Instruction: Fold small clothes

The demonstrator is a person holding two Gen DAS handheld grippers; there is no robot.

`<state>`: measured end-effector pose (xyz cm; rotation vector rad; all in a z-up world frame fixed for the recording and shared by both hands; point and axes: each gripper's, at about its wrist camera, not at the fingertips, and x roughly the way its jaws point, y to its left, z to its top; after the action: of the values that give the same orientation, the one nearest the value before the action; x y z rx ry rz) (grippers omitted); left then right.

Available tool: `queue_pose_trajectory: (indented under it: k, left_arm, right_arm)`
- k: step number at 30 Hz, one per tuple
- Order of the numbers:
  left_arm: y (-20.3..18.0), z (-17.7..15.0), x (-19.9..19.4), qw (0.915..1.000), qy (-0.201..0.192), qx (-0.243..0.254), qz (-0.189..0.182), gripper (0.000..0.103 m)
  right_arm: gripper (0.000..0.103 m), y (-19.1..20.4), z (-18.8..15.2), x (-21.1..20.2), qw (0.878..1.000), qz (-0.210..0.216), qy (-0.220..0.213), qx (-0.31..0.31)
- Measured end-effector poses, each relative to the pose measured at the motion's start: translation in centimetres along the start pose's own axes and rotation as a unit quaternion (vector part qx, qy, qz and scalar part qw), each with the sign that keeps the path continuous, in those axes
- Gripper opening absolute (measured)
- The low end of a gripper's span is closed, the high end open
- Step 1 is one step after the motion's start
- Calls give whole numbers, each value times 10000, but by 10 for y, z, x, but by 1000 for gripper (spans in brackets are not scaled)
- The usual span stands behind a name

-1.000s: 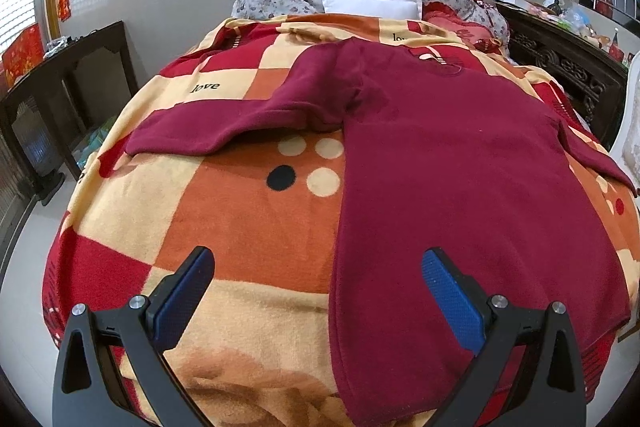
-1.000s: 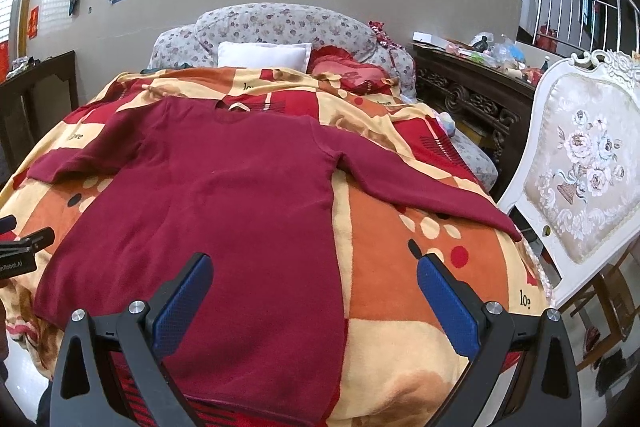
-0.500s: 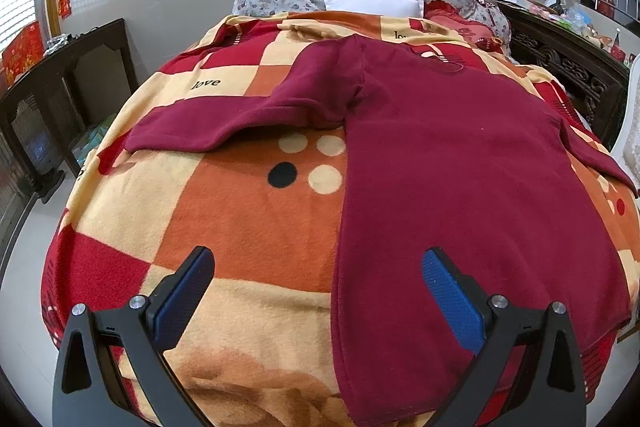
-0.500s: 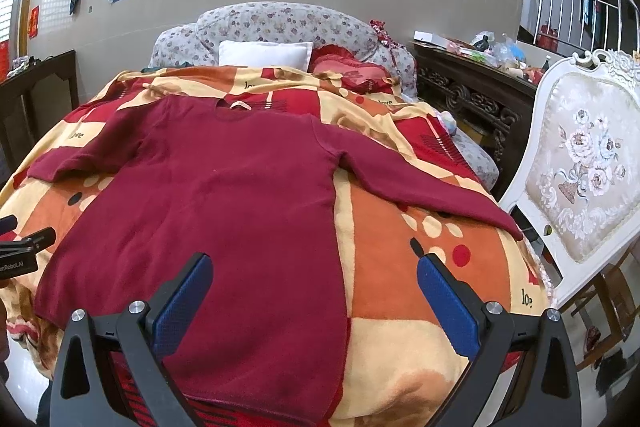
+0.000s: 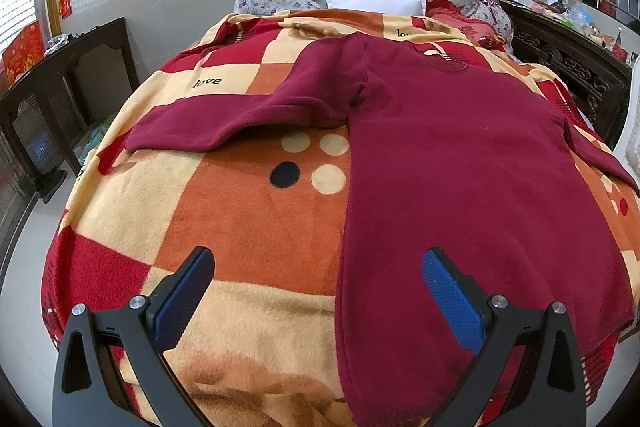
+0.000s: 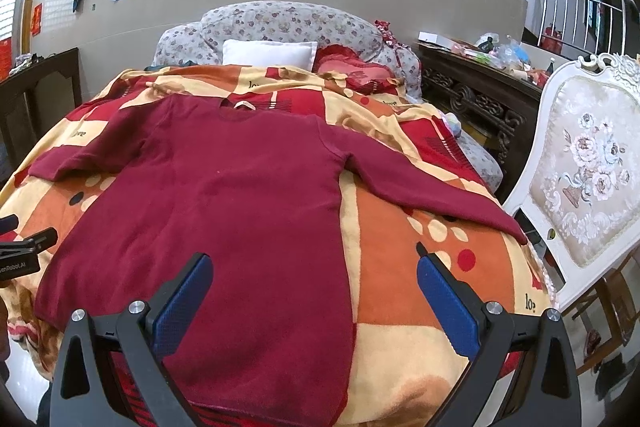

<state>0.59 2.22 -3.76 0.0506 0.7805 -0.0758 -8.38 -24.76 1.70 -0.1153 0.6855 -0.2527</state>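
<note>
A dark red long-sleeved sweater (image 5: 460,155) lies flat on the bed with both sleeves spread out; it also shows in the right wrist view (image 6: 224,195). My left gripper (image 5: 318,275) is open and empty above the sweater's lower left hem. My right gripper (image 6: 314,279) is open and empty above the lower right hem. The left sleeve (image 5: 240,119) points left, the right sleeve (image 6: 432,191) points right. The tip of the left gripper shows at the left edge of the right wrist view (image 6: 24,247).
The bed carries an orange, red and cream checked blanket (image 5: 248,211). Floral cushions and a white pillow (image 6: 268,53) lie at its head. A dark wooden cabinet (image 5: 52,95) stands left, a carved dark cabinet (image 6: 472,95) and a white upholstered chair (image 6: 584,179) right.
Both grippers have edged slightly forward over the bed. The sweater has not moved and both grippers stay open.
</note>
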Motion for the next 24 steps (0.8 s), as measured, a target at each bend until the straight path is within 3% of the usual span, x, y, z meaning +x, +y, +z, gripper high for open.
queue_pose_trajectory:
  k: [15, 20, 24]
  left_arm:
    - [4, 6, 14, 9999, 128, -25, 24, 103]
    - [11, 16, 27, 9996, 198, -60, -189, 103]
    - [19, 30, 34, 9999, 107, -82, -30, 103]
  right_arm:
    - [103, 10, 13, 13, 9999, 111, 18, -84]
    - [103, 25, 29, 31, 9996, 226, -8, -165]
    - [103, 42, 40, 52, 9991, 311, -123, -243]
